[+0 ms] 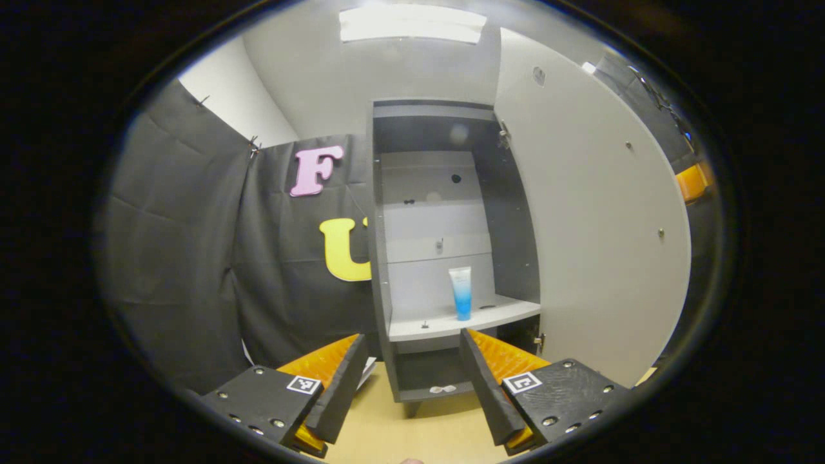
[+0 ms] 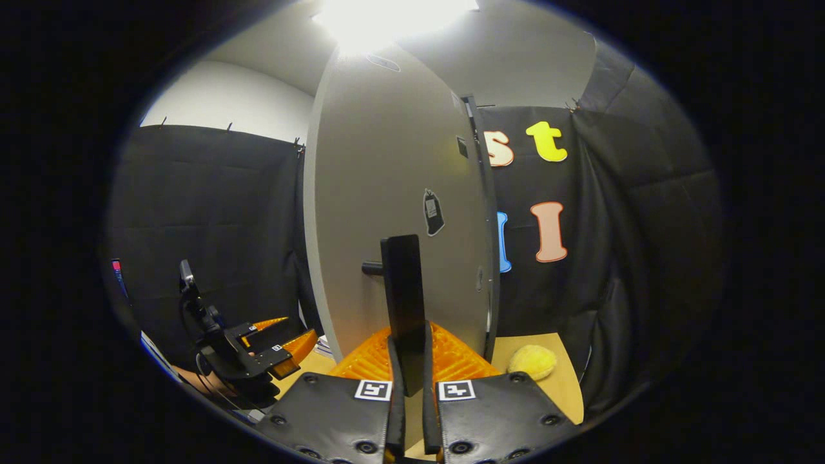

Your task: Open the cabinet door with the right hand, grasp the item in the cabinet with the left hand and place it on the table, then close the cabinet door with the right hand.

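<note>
The cabinet (image 1: pixel 387 225) stands with its pale door (image 1: pixel 593 225) swung wide to the right. On its lower shelf (image 1: pixel 445 322) a small white-and-blue tube (image 1: pixel 461 293) stands upright on its cap. My left gripper (image 1: pixel 412 351) is open, in front of and below the shelf, a short way from the tube. In the right gripper view the door's outer face (image 2: pixel 387 193) is close ahead, and my right gripper (image 2: pixel 410 361) is shut on the door's dark upright handle (image 2: pixel 403 290). The left gripper (image 2: pixel 277 345) appears there low at the left.
The cabinet stands on a light wooden table (image 1: pixel 412 432). A yellow plush thing (image 2: pixel 532 361) lies on the table (image 2: pixel 567 380) to the right of the door. Black cloth walls close in the booth on both sides.
</note>
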`<action>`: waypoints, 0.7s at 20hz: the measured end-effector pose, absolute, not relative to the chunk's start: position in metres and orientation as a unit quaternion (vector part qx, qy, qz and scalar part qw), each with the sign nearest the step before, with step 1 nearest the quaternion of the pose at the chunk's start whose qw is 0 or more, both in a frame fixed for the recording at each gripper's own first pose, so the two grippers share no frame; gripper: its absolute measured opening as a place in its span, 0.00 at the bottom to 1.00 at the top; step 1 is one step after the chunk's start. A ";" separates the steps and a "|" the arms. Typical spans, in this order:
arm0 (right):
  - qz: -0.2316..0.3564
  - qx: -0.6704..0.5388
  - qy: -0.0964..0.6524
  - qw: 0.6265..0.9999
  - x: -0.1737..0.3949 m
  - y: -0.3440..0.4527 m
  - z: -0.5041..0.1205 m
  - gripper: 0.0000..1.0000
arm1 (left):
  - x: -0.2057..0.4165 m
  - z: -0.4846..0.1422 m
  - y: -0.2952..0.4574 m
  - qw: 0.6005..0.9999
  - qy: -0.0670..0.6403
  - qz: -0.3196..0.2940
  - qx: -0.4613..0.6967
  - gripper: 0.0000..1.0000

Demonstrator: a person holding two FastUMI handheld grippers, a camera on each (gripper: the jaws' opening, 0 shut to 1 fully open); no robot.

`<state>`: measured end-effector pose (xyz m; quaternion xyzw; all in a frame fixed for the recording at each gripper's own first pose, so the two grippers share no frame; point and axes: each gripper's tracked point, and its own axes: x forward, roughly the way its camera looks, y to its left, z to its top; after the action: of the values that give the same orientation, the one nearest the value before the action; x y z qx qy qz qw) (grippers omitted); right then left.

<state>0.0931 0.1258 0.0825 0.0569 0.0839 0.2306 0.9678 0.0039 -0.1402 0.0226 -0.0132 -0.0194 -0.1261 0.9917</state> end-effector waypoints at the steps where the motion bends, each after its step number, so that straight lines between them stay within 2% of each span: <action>1: 0.224 0.056 0.081 0.970 0.097 0.115 0.082 0.10 | 0.004 0.022 -0.149 0.991 -0.019 -0.131 -0.014 0.87; 2: 0.217 0.057 0.081 0.971 0.098 0.107 0.082 0.12 | 0.004 0.022 -0.156 0.991 -0.018 -0.135 -0.015 0.87; 3: 0.210 0.056 0.078 0.973 0.097 0.097 0.082 0.09 | 0.002 0.021 -0.162 0.990 -0.017 -0.138 -0.014 0.87; 4: 0.202 0.055 0.077 0.975 0.099 0.089 0.082 0.11 | 0.001 0.021 -0.167 0.990 -0.017 -0.139 -0.013 0.87; 9: 0.158 0.066 0.071 0.983 0.108 0.055 0.081 0.11 | -0.003 0.022 -0.184 0.990 -0.014 -0.139 -0.006 0.87; 10: 0.152 0.070 0.070 0.983 0.110 0.047 0.082 0.06 | -0.004 0.023 -0.187 0.990 -0.014 -0.138 -0.005 0.87; 12: 0.174 0.093 0.074 0.978 0.103 0.046 0.082 0.14 | -0.004 0.024 -0.196 0.990 -0.015 -0.137 -0.002 0.87; 14: 0.201 0.108 0.080 0.970 0.088 0.049 0.082 0.10 | -0.003 0.027 -0.208 0.990 -0.015 -0.138 0.001 0.87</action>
<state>0.0876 0.0494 0.0816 0.1084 0.0797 0.2015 0.9702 -0.0033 -0.2077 0.0274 0.0011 -0.0152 -0.1381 0.9903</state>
